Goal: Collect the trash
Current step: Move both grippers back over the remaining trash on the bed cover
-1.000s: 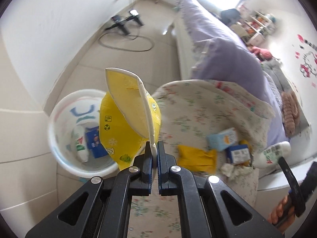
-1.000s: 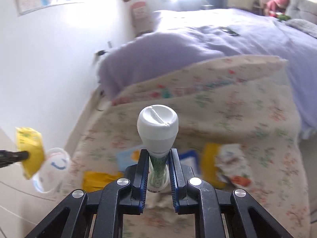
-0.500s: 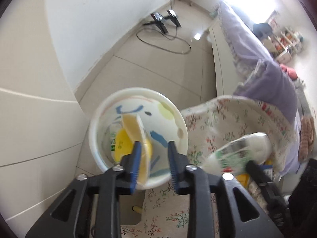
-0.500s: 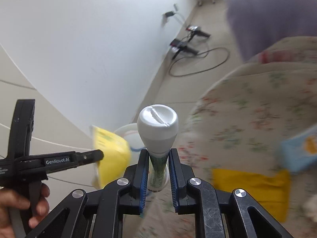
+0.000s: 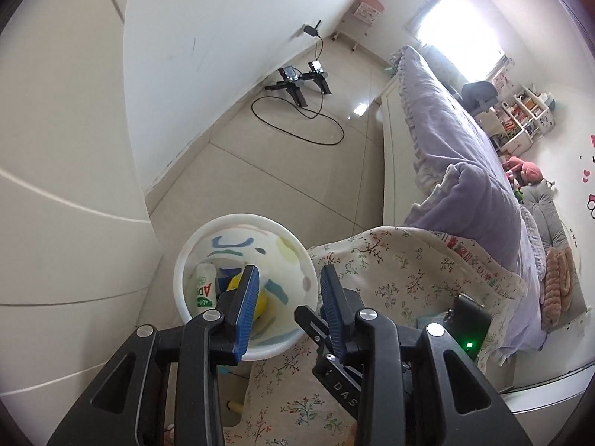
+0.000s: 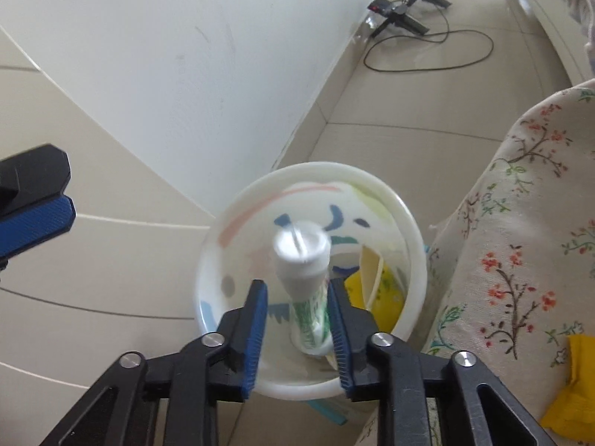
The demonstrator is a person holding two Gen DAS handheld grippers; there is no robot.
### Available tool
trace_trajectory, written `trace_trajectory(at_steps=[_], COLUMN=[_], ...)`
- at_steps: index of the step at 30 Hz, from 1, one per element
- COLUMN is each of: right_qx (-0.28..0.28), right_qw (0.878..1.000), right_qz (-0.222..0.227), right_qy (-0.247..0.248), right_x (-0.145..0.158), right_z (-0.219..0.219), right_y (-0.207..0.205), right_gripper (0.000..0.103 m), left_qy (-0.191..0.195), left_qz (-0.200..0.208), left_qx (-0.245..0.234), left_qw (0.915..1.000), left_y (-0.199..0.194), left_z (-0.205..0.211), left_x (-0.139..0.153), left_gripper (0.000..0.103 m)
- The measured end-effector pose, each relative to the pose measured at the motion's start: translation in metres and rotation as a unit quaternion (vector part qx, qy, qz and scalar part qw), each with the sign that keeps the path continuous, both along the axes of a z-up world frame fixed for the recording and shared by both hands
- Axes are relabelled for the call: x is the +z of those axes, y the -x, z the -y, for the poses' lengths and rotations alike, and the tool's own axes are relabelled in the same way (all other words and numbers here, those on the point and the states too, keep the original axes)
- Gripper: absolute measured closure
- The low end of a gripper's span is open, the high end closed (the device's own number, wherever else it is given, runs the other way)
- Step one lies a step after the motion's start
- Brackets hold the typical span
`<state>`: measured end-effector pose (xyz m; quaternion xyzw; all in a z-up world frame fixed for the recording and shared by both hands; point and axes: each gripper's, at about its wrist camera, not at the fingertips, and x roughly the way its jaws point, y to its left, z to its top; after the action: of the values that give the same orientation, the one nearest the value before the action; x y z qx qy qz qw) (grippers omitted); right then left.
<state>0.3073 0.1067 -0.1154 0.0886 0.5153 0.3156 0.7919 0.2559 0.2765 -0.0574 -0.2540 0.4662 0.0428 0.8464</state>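
Observation:
A white trash bin point(image 5: 186, 256) with coloured marks stands on the floor beside the bed; it also shows in the right wrist view point(image 6: 412, 230). My left gripper point(image 5: 286, 278) is open and empty above the bin. Inside lie a yellow wrapper point(image 5: 262, 299), a small white bottle point(image 5: 205, 284) and something blue. My right gripper point(image 6: 297, 297) is open over the bin. A white bottle with green print point(image 6: 303, 260) is between its jaws, blurred and dropping. The yellow wrapper point(image 6: 375, 290) leans on the bin's inner wall.
The floral blanket point(image 5: 401, 271) covers the bed edge right of the bin, with a yellow packet point(image 6: 572, 390) on it. A black cable and device stands point(image 5: 297, 85) lie on the far floor. White wall panels point(image 6: 111, 74) close in on the left.
My left gripper let the yellow wrapper fall into the bin and opened wider. My right gripper swung over the bin and opened, releasing the white bottle.

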Motion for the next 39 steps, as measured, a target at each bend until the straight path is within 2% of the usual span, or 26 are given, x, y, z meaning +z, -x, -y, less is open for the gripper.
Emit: trace_trajectory(at_steps=[2,5,8,11,16,21,26,28,32,35,39], right_qx=[-0.01,-0.019,-0.026,-0.047,-0.092,-0.135,-0.184,-0.223,-0.253,-0.265,-0.292], right_qw=[1.0,1.0,1.0,0.999,0.995,0.988,0.98,0.974,0.962,0.957,0.947], right_qz=[-0.002,0.002,0.011,0.01,0.003,-0.01,-0.012,-0.042,-0.101,-0.113,-0.132], right_qy=[-0.005,-0.001,0.002,0.014,0.031,0.071,0.075,0.03,-0.029,-0.025,-0.036], right_x=[0.007,0.021,0.039,0.054,0.081,0.095,0.088,0.072,0.045,0.034,0.022], right_z=[0.016,0.043,0.076,0.113,0.206,0.293,0.357,0.385,0.407,0.417,0.428], right_y=[-0.001,0.001,0.01,0.023,0.047,0.07,0.083,0.083,0.079,0.078,0.072], right_gripper=[0.064,0.064,0.064,0.064,0.06,0.055,0.055,0.055,0.055,0.055,0.055], left_qy=[-0.007,-0.004,-0.005,-0.012,-0.031,-0.058,-0.072,-0.076,-0.086,-0.087,-0.097], left_qz=[-0.002,-0.006,0.001,0.013,0.027,0.022,-0.003,-0.011,-0.029,-0.044,-0.061], left_qx=[-0.007,-0.022,-0.045,-0.08,-0.151,-0.205,-0.246,-0.256,-0.263,-0.27,-0.298], left_qw=[0.9999,0.9997,0.999,0.9967,0.9877,0.9768,0.9665,0.9636,0.9604,0.9578,0.9475], left_y=[0.0,0.0,0.0,0.004,0.013,0.02,0.019,0.019,0.016,0.012,0.008], left_z=[0.006,0.02,0.045,0.08,0.147,0.203,0.248,0.258,0.279,0.292,0.313], left_x=[0.002,0.005,0.012,0.021,0.029,0.022,0.002,-0.006,-0.02,-0.032,-0.052], left_gripper=[0.066,0.066,0.06,0.059,0.056,0.054,0.053,0.053,0.048,0.045,0.039])
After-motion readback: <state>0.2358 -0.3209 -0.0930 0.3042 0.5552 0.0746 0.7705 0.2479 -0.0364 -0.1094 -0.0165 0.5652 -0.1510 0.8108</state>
